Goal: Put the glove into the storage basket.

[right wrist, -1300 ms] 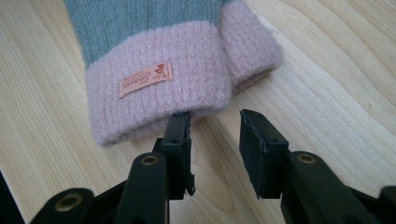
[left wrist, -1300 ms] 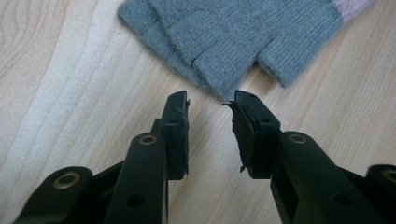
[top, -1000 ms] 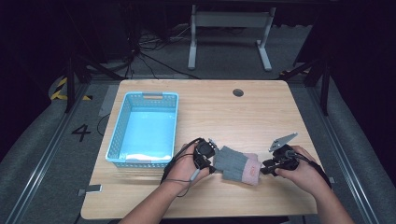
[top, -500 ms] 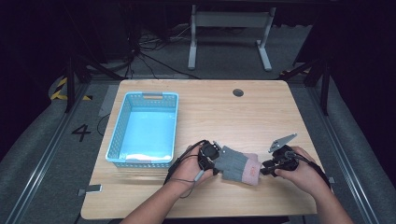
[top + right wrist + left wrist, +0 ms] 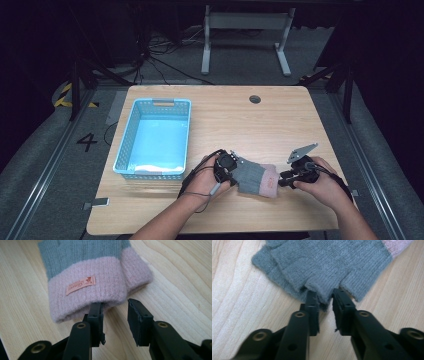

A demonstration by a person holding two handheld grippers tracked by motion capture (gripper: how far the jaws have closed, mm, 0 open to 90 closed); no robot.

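Low in the frame's centre, the left gripper [image 5: 231,167] has slid onto the grey-and-pink knitted fingerless glove [image 5: 255,179], jaws slightly parted astride one stub, while the right gripper [image 5: 284,178], half-open, straddles the cuff, so a two-ended lift looks imminent.

Count, table [image 5: 280,120]: 1 glove [image 5: 255,178], grey with pink cuff; 1 blue basket [image 5: 131,134]. Grippers: 2, left gripper [image 5: 232,169] and right gripper [image 5: 284,179]. Hands: 2.
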